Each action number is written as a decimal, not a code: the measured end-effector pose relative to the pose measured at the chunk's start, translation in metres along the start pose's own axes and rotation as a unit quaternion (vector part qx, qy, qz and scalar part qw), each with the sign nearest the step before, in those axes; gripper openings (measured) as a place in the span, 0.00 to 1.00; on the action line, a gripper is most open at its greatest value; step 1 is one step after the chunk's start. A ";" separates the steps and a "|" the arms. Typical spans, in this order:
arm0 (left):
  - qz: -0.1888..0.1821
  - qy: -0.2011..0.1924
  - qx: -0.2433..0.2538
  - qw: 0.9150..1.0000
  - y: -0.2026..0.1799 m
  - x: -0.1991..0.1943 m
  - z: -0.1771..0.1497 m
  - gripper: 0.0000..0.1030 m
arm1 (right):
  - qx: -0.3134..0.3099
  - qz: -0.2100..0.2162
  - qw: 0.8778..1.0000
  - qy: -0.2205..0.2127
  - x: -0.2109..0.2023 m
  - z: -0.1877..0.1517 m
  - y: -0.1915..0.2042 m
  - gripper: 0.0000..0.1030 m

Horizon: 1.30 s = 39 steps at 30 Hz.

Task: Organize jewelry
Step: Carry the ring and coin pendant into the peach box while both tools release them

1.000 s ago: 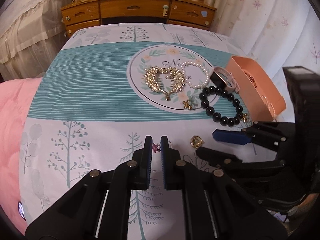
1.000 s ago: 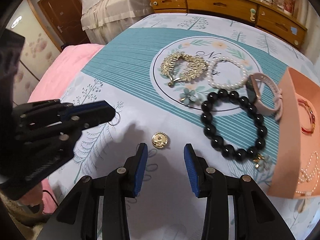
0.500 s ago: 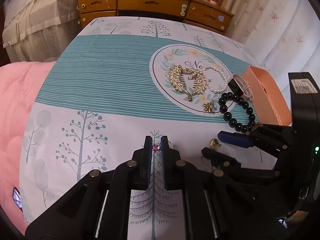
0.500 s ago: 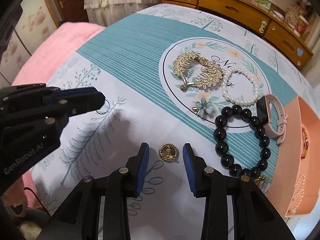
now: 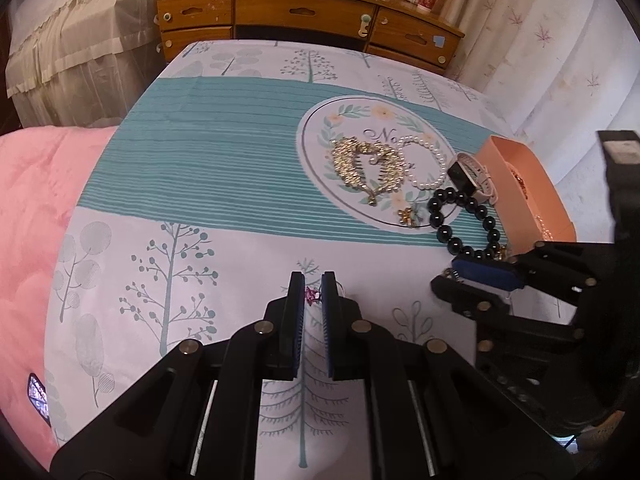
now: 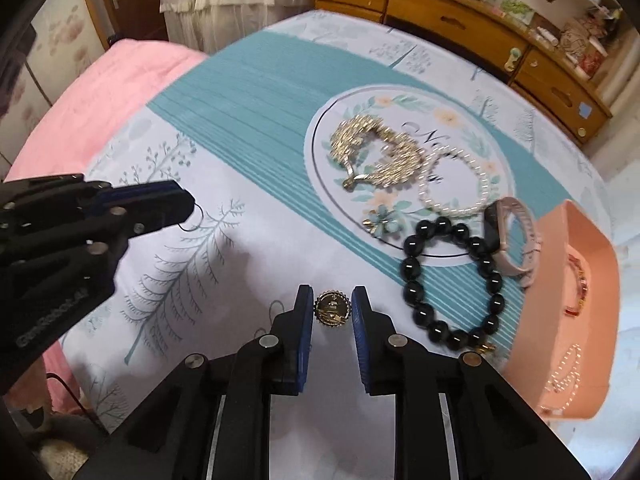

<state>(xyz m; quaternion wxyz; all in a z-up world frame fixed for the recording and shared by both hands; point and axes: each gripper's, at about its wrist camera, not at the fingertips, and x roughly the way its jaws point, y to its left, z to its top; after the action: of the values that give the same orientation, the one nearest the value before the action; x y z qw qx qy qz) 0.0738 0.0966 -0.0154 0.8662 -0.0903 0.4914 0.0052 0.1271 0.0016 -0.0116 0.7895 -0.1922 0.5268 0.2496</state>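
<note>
My left gripper [image 5: 313, 294] is shut on a small ring with a pink stone [image 5: 311, 295], held above the patterned cloth. My right gripper [image 6: 332, 306] is open, its fingers on either side of a round gold brooch [image 6: 333, 309] lying on the cloth. A gold leaf hair comb [image 6: 376, 156], a pearl bracelet [image 6: 456, 184], a flower pin [image 6: 380, 220], a black bead bracelet [image 6: 452, 280] and a pink watch [image 6: 512, 236] lie beyond. A peach box [image 6: 592, 308] at the right holds chains.
The table's cloth [image 5: 200, 168] has a teal striped band. A pink blanket [image 5: 32, 216] lies to the left. A wooden dresser [image 5: 304, 12] stands behind the table. A curtain [image 5: 540, 40] hangs at the right.
My right gripper has moved forward and down so the gold brooch now sits between its fingers. My left gripper stays shut on the ring and has lifted slightly.
</note>
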 end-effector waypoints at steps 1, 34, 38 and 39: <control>0.000 -0.001 0.003 1.000 -0.003 -0.002 0.001 0.06 | 0.003 -0.001 1.000 -0.007 -0.007 -0.002 -0.003 0.19; -0.132 0.049 0.117 0.983 -0.250 0.040 0.134 0.06 | 0.258 -0.013 0.962 -0.091 -0.129 -0.081 -0.251 0.19; -0.126 0.067 0.116 0.983 -0.256 0.062 0.130 0.06 | 0.282 0.005 0.957 -0.071 -0.104 -0.085 -0.262 0.19; -0.124 0.071 0.115 0.983 -0.257 0.067 0.128 0.06 | 0.286 0.009 0.956 -0.068 -0.100 -0.087 -0.264 0.19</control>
<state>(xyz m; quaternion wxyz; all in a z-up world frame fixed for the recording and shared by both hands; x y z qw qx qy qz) 0.2425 -0.1413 0.0302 0.8277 -0.0503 0.5339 -0.1651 0.1889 -0.2786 0.0597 0.8432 0.0640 0.5227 0.1084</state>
